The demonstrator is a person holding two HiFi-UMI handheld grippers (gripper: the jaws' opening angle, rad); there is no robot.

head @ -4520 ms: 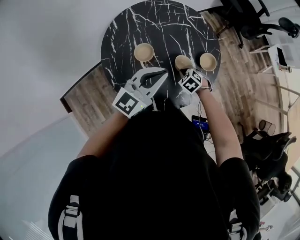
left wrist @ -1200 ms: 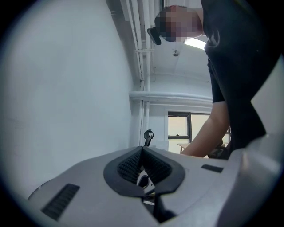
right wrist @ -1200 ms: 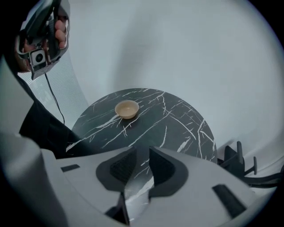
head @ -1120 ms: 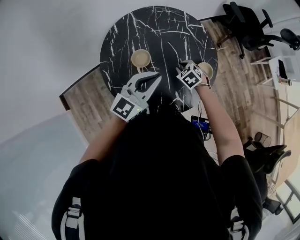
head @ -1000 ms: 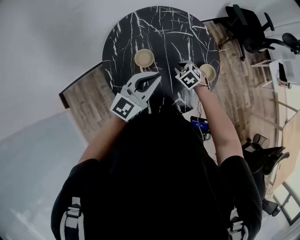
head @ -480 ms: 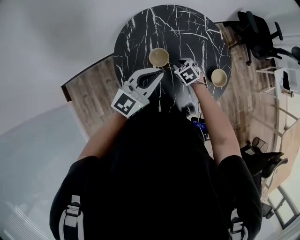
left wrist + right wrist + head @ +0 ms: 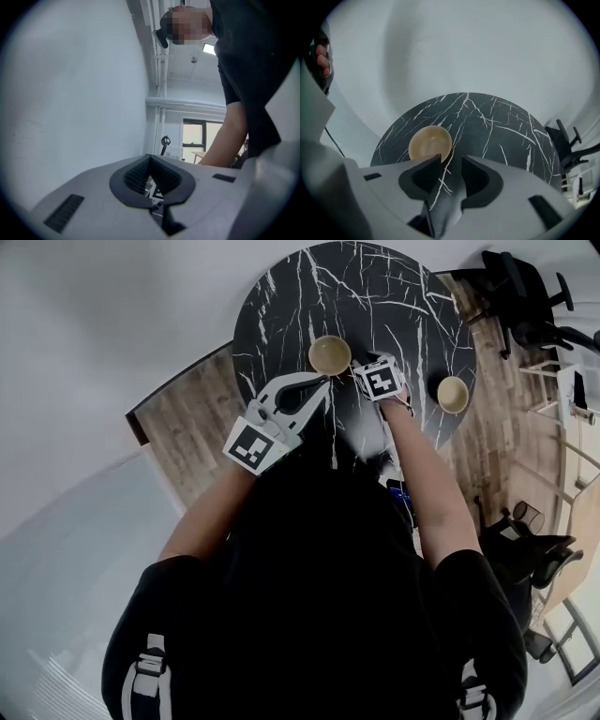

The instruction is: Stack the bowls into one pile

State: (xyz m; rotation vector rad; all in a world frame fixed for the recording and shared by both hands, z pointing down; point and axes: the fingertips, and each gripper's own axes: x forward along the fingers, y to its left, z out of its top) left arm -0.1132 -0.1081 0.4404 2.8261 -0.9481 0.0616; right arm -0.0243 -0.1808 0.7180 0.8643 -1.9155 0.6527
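On the round black marble table (image 7: 375,296) a tan bowl (image 7: 330,354) stands near the middle. A second tan bowl (image 7: 453,394) sits by the right edge; I cannot tell whether another is nested in it. My right gripper's marker cube (image 7: 380,381) hovers between them, nearer the middle bowl. In the right gripper view that bowl (image 7: 430,144) lies just beyond the left jaw. The right gripper (image 7: 451,160) is opening, with only bare table in the gap. My left gripper (image 7: 323,382) is held level just below the middle bowl, its tips (image 7: 150,159) meeting on nothing.
Black office chairs (image 7: 530,296) stand on the wood floor to the right of the table, one of them in the right gripper view as a chair (image 7: 566,140). The near table edge runs under my arms. A pale wall fills the left side.
The right gripper has left the bowl at the right edge and moved left toward the middle bowl. The third bowl seen alone several seconds ago no longer stands apart. The left gripper drifted along too.
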